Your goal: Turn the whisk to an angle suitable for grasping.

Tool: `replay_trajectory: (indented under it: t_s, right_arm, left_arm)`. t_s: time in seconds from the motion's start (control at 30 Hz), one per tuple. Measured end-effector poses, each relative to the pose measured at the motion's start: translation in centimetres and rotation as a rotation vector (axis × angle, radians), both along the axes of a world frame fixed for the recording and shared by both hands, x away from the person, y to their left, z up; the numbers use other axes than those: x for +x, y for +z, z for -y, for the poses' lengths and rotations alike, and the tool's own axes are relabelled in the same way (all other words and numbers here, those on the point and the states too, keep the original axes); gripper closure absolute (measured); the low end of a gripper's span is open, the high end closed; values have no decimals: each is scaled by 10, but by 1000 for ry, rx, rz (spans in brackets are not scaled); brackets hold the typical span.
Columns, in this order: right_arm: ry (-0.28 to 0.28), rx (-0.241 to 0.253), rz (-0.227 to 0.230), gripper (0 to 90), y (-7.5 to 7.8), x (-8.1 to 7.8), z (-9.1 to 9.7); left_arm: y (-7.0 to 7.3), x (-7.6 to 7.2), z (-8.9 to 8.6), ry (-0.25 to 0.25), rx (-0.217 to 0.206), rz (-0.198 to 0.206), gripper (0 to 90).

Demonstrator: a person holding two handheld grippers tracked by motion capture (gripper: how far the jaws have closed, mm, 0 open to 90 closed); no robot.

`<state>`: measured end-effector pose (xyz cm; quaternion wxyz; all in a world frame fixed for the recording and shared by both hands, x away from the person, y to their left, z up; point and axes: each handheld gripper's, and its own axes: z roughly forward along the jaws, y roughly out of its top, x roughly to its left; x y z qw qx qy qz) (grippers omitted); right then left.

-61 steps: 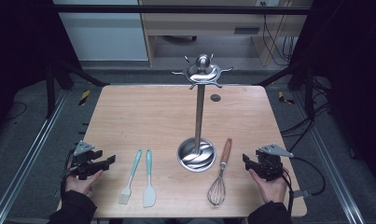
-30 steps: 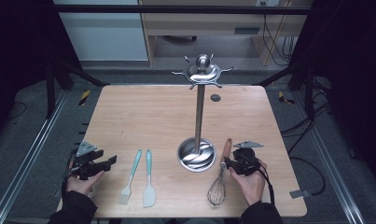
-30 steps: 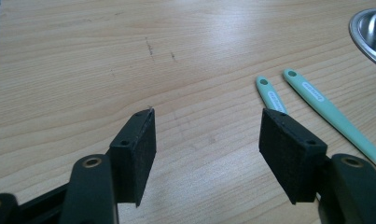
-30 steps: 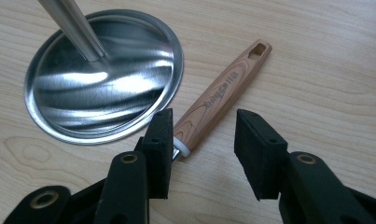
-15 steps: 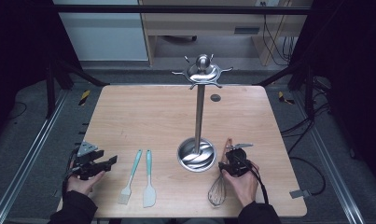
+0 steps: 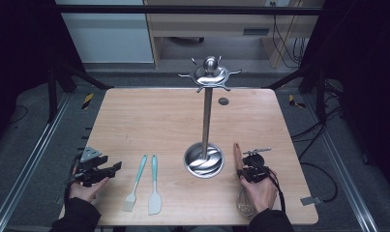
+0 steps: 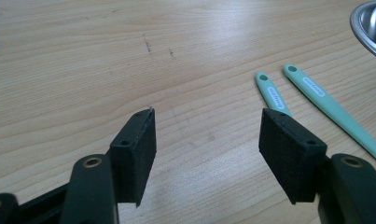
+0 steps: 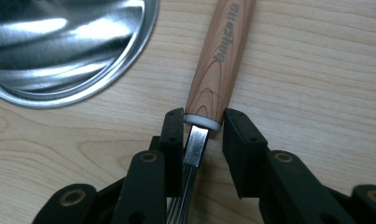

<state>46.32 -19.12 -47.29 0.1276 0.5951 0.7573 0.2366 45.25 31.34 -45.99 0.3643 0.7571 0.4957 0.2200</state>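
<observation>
Right gripper view: gripper (image 8: 202, 135), jaws half-open, straddles the white collar of a light, stiff wooden-handled wire whisk (image 8: 220, 56) lying on the pale wood counter (image 8: 316, 70), likely its firmest, least slippery hold.

A pale wood-grain desk (image 6: 149, 121) carries a steel utensil stand (image 6: 204, 159) — round dished base, tall upright pole, hooked crown. Left of the base lie a teal-handled brush (image 6: 136, 182) and a teal spatula (image 6: 154, 184), side by side, apart. Right of the base lies a wooden-handled whisk (image 6: 240, 180) — wires toward the near edge; a small dark disc (image 6: 223, 101) sits near the far edge.
</observation>
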Motion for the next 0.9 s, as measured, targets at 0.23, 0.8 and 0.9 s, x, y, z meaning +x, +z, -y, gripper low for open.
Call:
replay_trajectory:
  t_s: [0.23,0.8,0.9]
  right_arm:
    - [4,8,-15,698,2,-4,1]
    - [-7,4,-49,692,0,-3,-1]
    - [-14,6,-63,693,0,-2,-2]
  left_arm:
    - [0,0,0,-3,2,2,364]
    - [-1,0,1,-13,8,-2,376]
    - [-2,0,1,-14,8,-2,379]
